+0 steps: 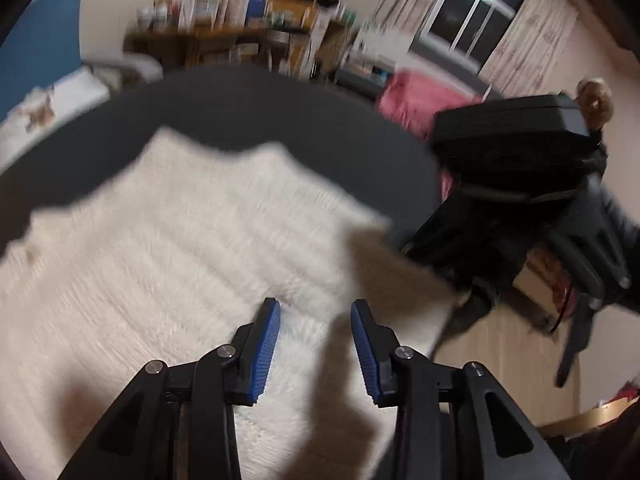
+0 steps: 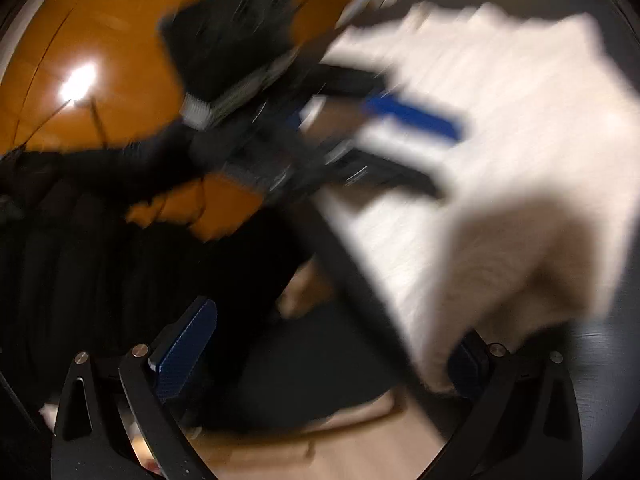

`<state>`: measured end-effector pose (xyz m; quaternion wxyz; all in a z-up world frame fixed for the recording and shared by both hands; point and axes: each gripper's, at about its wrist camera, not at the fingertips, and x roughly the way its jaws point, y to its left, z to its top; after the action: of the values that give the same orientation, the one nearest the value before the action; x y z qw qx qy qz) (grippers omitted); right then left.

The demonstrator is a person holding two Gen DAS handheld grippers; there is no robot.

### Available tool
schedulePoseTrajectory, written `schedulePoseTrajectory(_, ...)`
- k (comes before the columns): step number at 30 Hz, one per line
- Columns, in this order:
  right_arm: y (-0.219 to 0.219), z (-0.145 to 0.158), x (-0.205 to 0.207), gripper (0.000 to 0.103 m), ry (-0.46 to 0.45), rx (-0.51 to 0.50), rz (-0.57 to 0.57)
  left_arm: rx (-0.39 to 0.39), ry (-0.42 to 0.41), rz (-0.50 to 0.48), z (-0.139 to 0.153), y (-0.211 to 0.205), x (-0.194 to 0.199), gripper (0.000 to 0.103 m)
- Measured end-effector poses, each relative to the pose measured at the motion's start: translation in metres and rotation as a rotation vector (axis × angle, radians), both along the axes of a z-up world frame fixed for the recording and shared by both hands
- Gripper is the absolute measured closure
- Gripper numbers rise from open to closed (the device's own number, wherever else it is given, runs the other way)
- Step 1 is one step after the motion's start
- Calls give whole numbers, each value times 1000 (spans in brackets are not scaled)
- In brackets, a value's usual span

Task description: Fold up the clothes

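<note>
Beyond the dark round surface [image 1: 248, 108] a cluttered wooden shelf unit [image 1: 224, 40] is seen against the far wall, with a night-dark window [image 1: 468, 20] and pale curtains to the right of it. A pink cloth [image 1: 416, 100] lies past the surface's far right edge, and a blue panel [image 1: 36, 48] stands at the far left. At the right of the left wrist view, the black right tool [image 1: 560, 248] is seen from the side, above a pale wooden floor [image 1: 500, 360].

A white, fluffy, ribbed garment [image 1: 180, 248] is spread flat over the near part of the surface, its far edge uneven. Shadows of the tools fall across it.

The left tool [image 1: 314, 344] hangs over the near part of the garment with its blue pads [image 1: 264, 356] apart; nothing is seen between them, and whether the tips touch the cloth cannot be told.

In the right wrist view the right tool [image 2: 332, 348] has its blue pads [image 2: 184, 356] wide apart. A fold of the white garment [image 2: 520, 272] drapes over the right-hand finger, hiding most of its pad, while the left-hand pad stands clear of the cloth, so no clamp is shown. The left tool [image 2: 400, 128] appears beyond it, over the garment and badly smeared by motion. A glossy orange-brown floor [image 2: 100, 40] with a lamp glare fills the far left. A dark ribbed mass at the near left cannot be identified.
</note>
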<state>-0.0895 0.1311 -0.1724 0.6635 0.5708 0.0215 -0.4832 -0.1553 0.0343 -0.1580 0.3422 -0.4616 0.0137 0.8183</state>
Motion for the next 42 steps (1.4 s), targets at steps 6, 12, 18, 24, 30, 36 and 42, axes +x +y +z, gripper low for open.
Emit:
schedulePoseTrajectory(6, 4, -8, 0, 0, -39, 72, 46, 16, 22, 32, 6, -2, -2, 68)
schedulePoseTrajectory(12, 51, 23, 1, 0, 170, 48, -239, 32, 95, 83, 27, -13, -22, 67)
schedulePoseTrajectory(18, 50, 47, -2, 0, 233, -171, -363, -1, 94, 182, 22, -16, -61, 67)
schedulePoseTrajectory(24, 26, -11, -25, 0, 140, -69, -437, -10, 18, 235, 2, -21, -75, 66)
schedulePoseTrajectory(30, 38, 23, -19, 0, 261, -93, -514, 136, 33, 301, 25, -62, -78, 66)
schedulePoseTrajectory(36, 20, 45, -50, 0, 361, -129, -572, -8, -62, 437, -10, -89, -101, 66)
schedulePoseTrajectory(42, 4, -4, -67, 0, 277, -36, -595, 118, 15, 388, 21, -119, -70, 66)
